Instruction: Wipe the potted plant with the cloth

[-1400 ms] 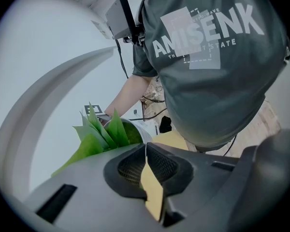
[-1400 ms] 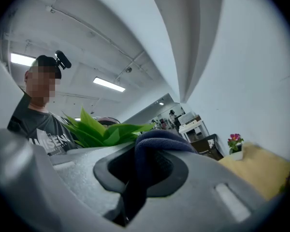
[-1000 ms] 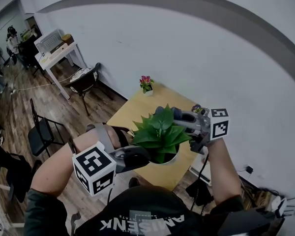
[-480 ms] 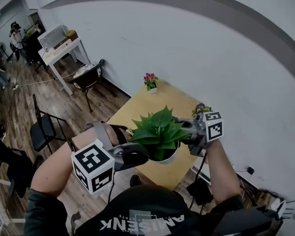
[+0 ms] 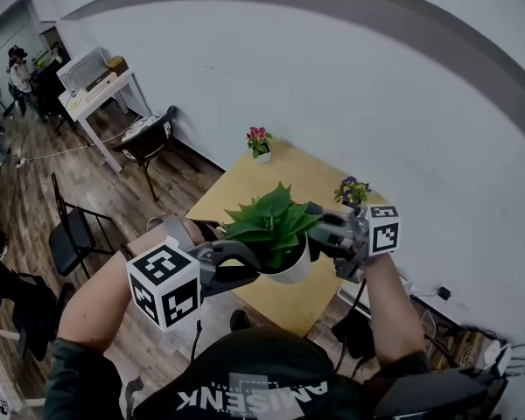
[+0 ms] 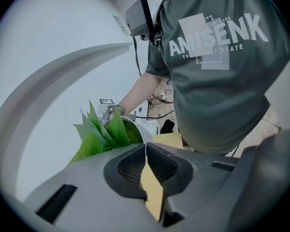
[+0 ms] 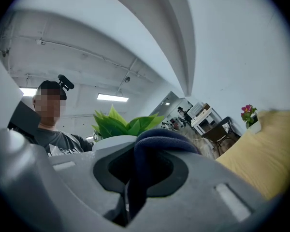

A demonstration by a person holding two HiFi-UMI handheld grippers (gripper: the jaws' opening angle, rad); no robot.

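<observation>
Head view: the left hand-held gripper (image 5: 248,266) is clenched on the rim of the one pot (image 5: 289,268), holding its plant (image 5: 271,226) upright above the bench (image 5: 236,201). The right hand-held gripper (image 5: 325,234) sits just right of the pot. Two small flowering plants stand on the bench beyond the pot.

Left gripper view: the jaws are nearly together at the rim.

Right gripper view: the jaws clamp the one dark cloth (image 7: 157,141). The pot lies straight ahead, just past the cloth, so I judge the right hand wipes.

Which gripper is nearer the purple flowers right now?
Right. The right gripper, shut on the cloth, is close beside the purple flowers in the head view; the left gripper is farther off, across the plant.
</observation>
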